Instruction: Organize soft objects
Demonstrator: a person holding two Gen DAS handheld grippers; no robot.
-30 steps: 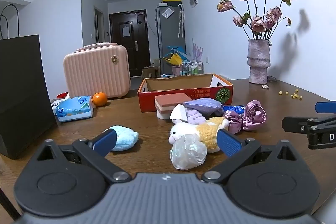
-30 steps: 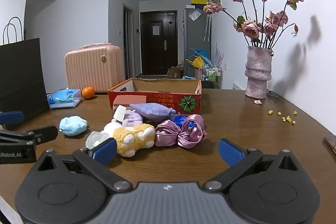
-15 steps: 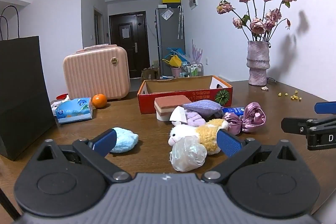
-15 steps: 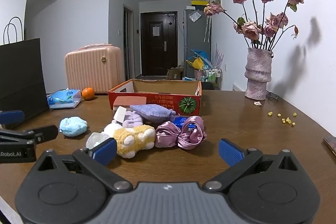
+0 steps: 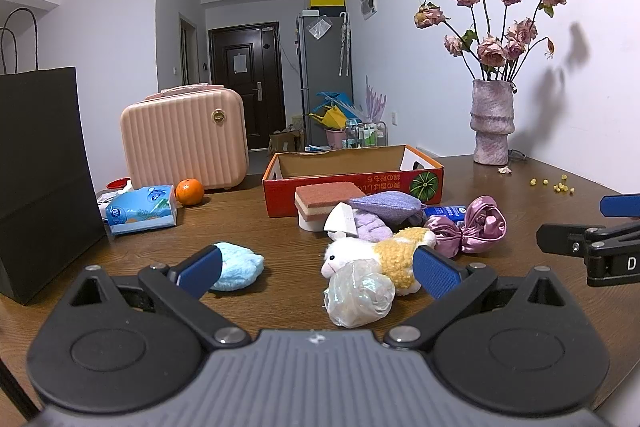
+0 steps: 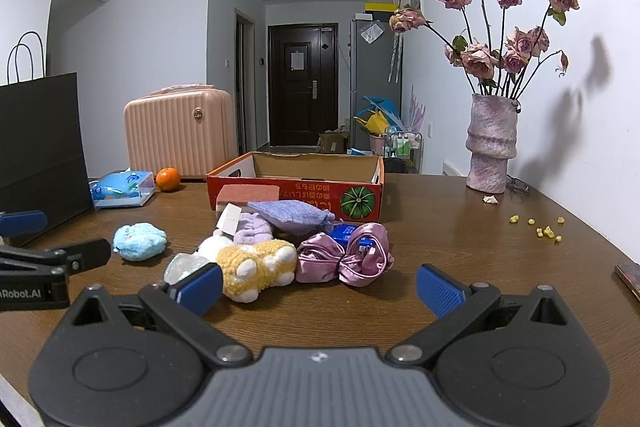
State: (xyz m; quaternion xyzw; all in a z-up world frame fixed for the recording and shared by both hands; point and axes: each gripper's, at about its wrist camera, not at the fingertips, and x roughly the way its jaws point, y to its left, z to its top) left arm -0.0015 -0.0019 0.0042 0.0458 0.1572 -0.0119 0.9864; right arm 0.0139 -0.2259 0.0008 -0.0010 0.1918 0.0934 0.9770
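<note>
A heap of soft things lies mid-table before a red cardboard box (image 5: pixel 352 183) (image 6: pixel 296 189): a white and yellow plush sheep (image 5: pixel 380 255) (image 6: pixel 256 265), a crinkly plastic ball (image 5: pixel 358 297), a pink satin scrunchie (image 5: pixel 468 231) (image 6: pixel 344 259), a purple pouch (image 5: pixel 386 205) (image 6: pixel 290 213) and a sponge (image 5: pixel 324 197). A light blue plush (image 5: pixel 238 265) (image 6: pixel 139 235) lies apart to the left. My left gripper (image 5: pixel 316 269) is open just short of the sheep and plastic ball. My right gripper (image 6: pixel 318 285) is open, near the scrunchie.
A black paper bag (image 5: pixel 40 179) stands at the left edge. A pink case (image 5: pixel 184 139), an orange (image 5: pixel 189 191) and a tissue pack (image 5: pixel 140 209) sit at the back left. A vase of dried roses (image 6: pixel 490 143) stands back right, with yellow crumbs (image 6: pixel 540 227) nearby.
Both grippers have barely shifted; the views rose slightly. Nothing was taken hold of or moved.
</note>
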